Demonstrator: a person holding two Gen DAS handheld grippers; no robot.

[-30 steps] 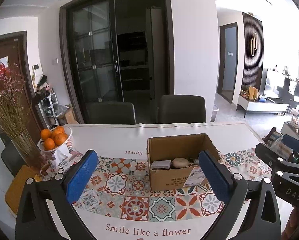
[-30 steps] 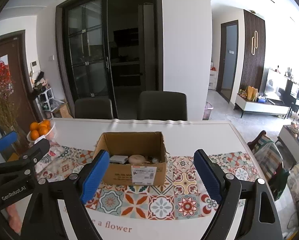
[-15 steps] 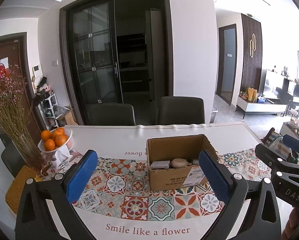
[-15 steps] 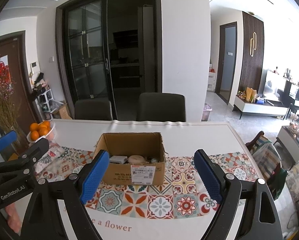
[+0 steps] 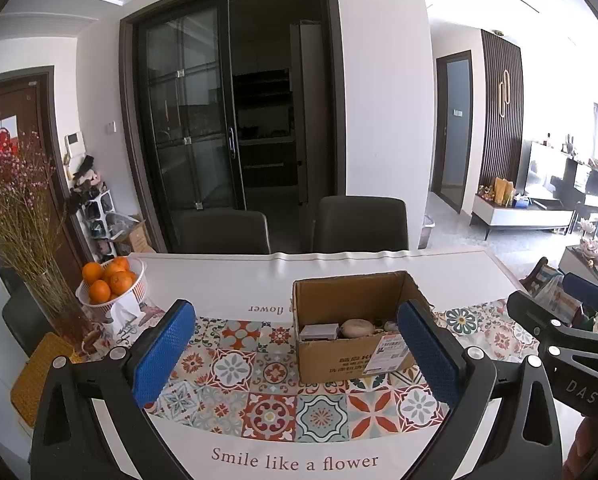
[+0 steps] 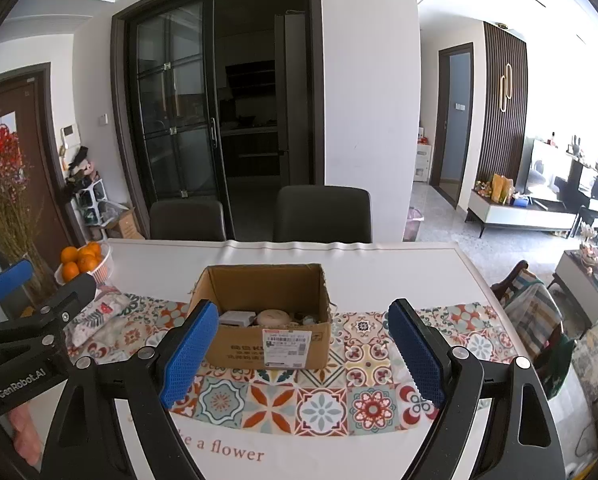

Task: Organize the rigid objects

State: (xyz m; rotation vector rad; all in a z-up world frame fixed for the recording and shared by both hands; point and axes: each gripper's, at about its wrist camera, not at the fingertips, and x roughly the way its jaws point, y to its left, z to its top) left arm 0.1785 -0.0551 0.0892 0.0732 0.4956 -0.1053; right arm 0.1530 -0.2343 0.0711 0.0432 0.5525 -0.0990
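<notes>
An open cardboard box (image 5: 351,344) (image 6: 267,340) stands on the patterned table runner (image 5: 267,384). Inside it lie a grey flat box (image 5: 319,332) (image 6: 237,317), a round beige object (image 5: 357,327) (image 6: 274,316) and some small items I cannot make out. My left gripper (image 5: 295,352) is open and empty, held above the table in front of the box and left of it. My right gripper (image 6: 303,348) is open and empty, in front of the box. Each gripper shows at the edge of the other's view.
A white basket of oranges (image 5: 111,280) and a vase of dried flowers (image 5: 23,240) stand at the table's left end, with a folded patterned cloth (image 6: 99,312) nearby. Two dark chairs (image 5: 359,224) stand behind the table. A chair with striped fabric (image 6: 535,312) is at the right.
Both grippers have stayed open and empty. The views have shifted only slightly, with both grippers edging back from the box.
</notes>
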